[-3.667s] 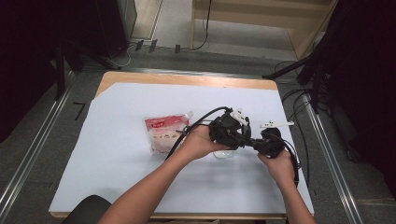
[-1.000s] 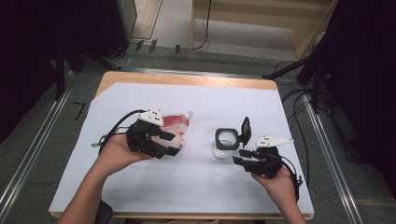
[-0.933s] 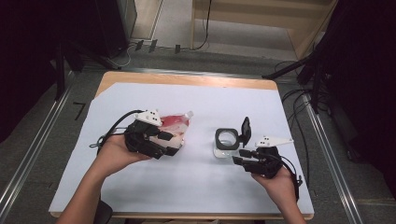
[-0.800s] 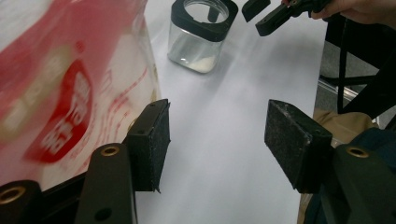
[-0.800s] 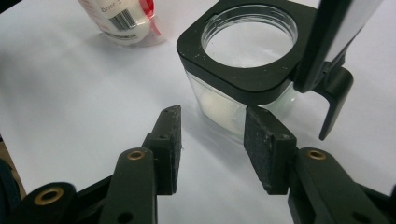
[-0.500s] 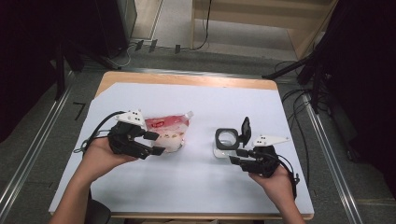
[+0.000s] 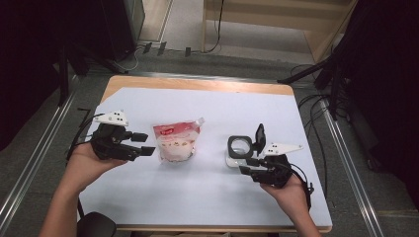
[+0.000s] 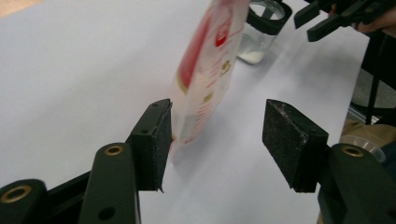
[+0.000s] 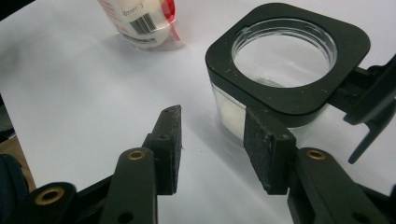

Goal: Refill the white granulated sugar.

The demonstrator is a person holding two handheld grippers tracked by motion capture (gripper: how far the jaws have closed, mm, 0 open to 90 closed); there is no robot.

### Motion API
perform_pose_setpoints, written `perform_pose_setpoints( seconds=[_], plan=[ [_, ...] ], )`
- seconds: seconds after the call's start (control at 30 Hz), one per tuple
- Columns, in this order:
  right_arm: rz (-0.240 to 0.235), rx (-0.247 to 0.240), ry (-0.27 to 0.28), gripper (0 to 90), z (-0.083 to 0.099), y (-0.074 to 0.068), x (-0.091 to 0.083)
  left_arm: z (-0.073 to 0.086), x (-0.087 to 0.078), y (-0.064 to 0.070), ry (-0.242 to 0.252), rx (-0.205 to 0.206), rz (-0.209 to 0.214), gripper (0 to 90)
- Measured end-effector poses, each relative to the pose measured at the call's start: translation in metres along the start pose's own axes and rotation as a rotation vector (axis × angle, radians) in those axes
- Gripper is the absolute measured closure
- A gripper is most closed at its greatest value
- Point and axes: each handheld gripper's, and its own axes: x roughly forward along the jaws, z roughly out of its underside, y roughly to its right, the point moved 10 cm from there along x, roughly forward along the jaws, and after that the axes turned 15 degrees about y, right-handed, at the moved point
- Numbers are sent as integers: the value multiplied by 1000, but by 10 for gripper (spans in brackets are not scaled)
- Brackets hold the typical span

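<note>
A clear pouch with a red label [image 7: 175,141] sits left of the table's middle; in the left gripper view the pouch [image 8: 210,70] stands tilted just beyond my jaws. My left gripper [image 7: 143,144] is open just left of it, holding nothing [image 8: 215,126]. A small clear jar with a square black collar [image 7: 240,148] stands right of centre, its hinged lid [image 7: 259,135] flipped up. White powder lies in the jar [image 9: 285,60]. My right gripper [image 7: 248,166] is open right in front of it, one pad [image 9: 264,140] against the jar's near corner, nothing between the jaws [image 9: 212,126].
A white sheet [image 7: 207,197] covers the wooden table [image 7: 197,83]. Metal rails [image 7: 346,148] run along both sides of the table, with cables [image 7: 316,103] and dark stands past the right edge. A person's forearms come in from the bottom.
My left gripper, once at the jar beside the right one, has crossed to the pouch and slid leftward off it, ending open just left of it. The right gripper has barely moved.
</note>
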Motion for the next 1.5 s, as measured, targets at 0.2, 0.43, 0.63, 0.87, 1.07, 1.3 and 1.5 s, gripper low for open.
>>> perform_pose_setpoints(
  seconds=[0.2, 0.43, 0.63, 0.87, 1.07, 1.3, 1.5],
  plan=[
    [-7, -4, -6, 577, 0, -4, 3, -1, 17, -5, -7, -6, 14, 450],
    [-26, -15, -11, 576, 0, -12, 9, -4, 43, -7, -53, 11, 22, 502],
    [-42, -25, -31, 575, 4, -20, 14, -13, 55, -9, -73, 45, 49, 583],
    [-62, -37, -35, 565, 4, -28, 24, -14, 66, -8, -86, 73, 114, 700],
    [-75, -46, -25, 546, -3, -38, 36, -19, 70, -9, -108, 93, 75, 896],
    [-99, -75, -32, 536, -10, -51, 52, -40, 71, -4, -118, 57, 46, 900],
    [-108, -83, -27, 534, -15, -59, 62, -67, 62, 8, -82, 73, 52, 900]
  ],
)
